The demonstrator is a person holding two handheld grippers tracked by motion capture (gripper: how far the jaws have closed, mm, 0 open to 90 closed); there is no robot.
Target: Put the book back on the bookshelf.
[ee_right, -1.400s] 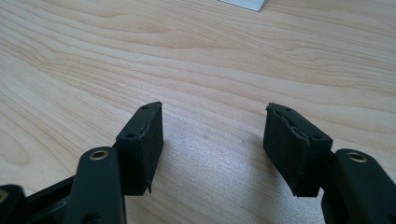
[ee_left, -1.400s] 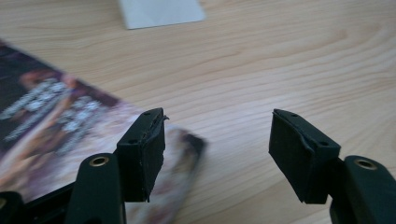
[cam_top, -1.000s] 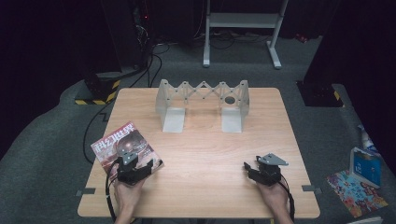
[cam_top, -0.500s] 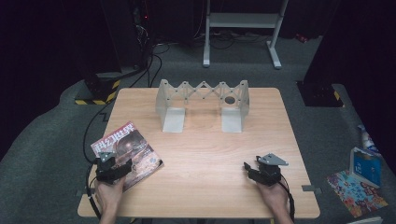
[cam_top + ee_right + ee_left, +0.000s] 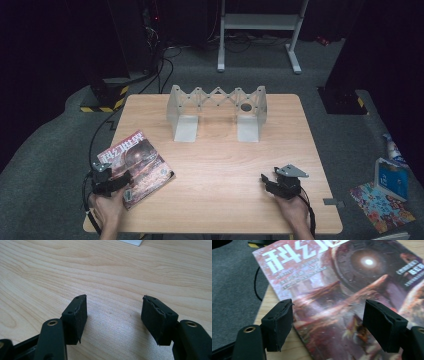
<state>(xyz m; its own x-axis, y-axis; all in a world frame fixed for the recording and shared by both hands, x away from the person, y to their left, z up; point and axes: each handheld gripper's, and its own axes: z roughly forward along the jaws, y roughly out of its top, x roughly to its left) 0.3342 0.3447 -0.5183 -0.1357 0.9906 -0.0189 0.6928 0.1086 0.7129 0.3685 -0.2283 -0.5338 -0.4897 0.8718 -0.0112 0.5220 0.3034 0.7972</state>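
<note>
One magazine [image 5: 136, 167] lies flat near the tabletop's [image 5: 225, 170] left front corner, turned askew: its long axis runs from the near right toward the far left, title end pointing away. The left gripper [image 5: 111, 181] sits at its near left corner; the fingers [image 5: 278, 323] have just been spreading and stand released, with the cover beneath the gap between them. One grey folding rack [image 5: 216, 111] stands well beyond the magazine. The right gripper [image 5: 270, 183], fingers likewise spread over bare wood, rests well to the magazine's right.
</note>
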